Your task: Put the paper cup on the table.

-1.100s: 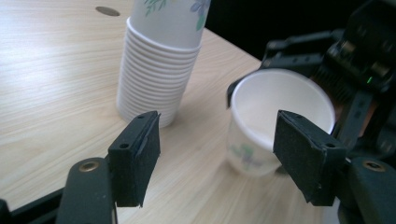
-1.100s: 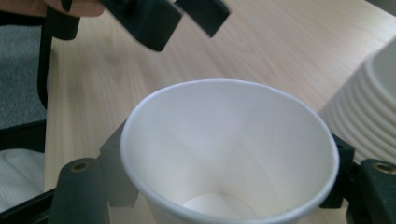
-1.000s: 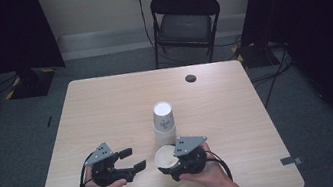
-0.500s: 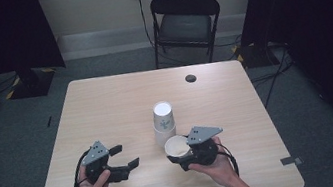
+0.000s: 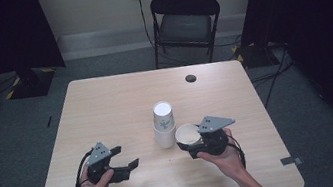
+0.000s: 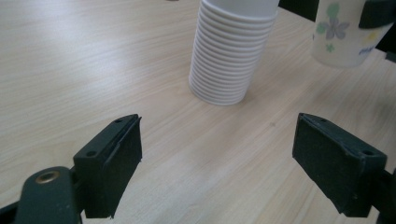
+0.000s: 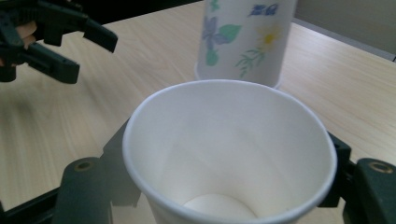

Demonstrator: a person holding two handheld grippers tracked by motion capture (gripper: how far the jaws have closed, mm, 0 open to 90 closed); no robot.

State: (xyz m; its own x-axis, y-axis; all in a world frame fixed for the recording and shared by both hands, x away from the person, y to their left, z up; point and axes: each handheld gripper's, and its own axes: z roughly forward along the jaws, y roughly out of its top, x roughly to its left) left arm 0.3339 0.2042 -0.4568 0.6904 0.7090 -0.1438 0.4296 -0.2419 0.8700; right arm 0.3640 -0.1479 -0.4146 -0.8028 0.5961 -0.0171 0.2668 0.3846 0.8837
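An upside-down stack of white paper cups with a flower print on top stands mid-table; its ribbed rims show in the left gripper view. My right gripper is shut on a single paper cup, held upright just right of the stack. In the right gripper view that cup sits mouth up between the jaws of my right gripper, with the stack behind it. My left gripper is open near the front left; its jaws have just been opening, with nothing between them. In its own view the left gripper faces the stack.
The wooden table has a small dark round thing near its far edge. A black folding chair stands behind the table. The left gripper shows at the top left of the right gripper view.
My right gripper has carried the cup to the right and farther up the table, away from the left gripper. The left jaws stand a little wider; that hand has barely moved.
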